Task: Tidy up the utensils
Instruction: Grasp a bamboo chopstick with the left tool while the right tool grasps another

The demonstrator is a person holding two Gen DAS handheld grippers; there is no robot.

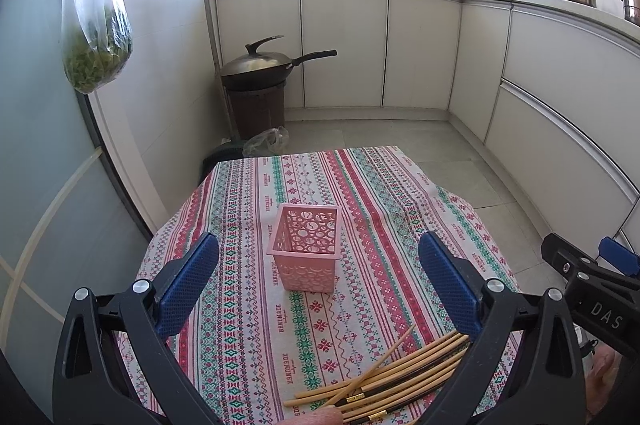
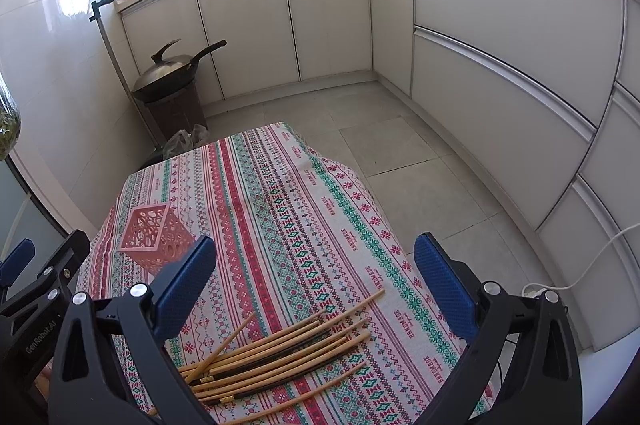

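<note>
A pink perforated utensil holder point(image 1: 306, 249) stands upright and empty on the patterned tablecloth point(image 1: 248, 225); it also shows in the right wrist view point(image 2: 154, 239) at the left. A loose pile of wooden chopsticks point(image 1: 384, 375) lies near the front right; in the right wrist view the chopsticks point(image 2: 280, 357) lie just below the fingers. My left gripper point(image 1: 318, 277) is open and empty, above the cloth in front of the holder. My right gripper point(image 2: 316, 283) is open and empty, above the chopsticks. The right gripper's body point(image 1: 588, 285) shows at the left view's right edge.
White kitchen cabinets point(image 1: 420, 41) curve around the back and right. A wok on a brown bin point(image 1: 260, 81) stands on the floor beyond the table. A bag of greens point(image 1: 96, 25) hangs at left. A white cable point(image 2: 580, 265) lies on the floor at right.
</note>
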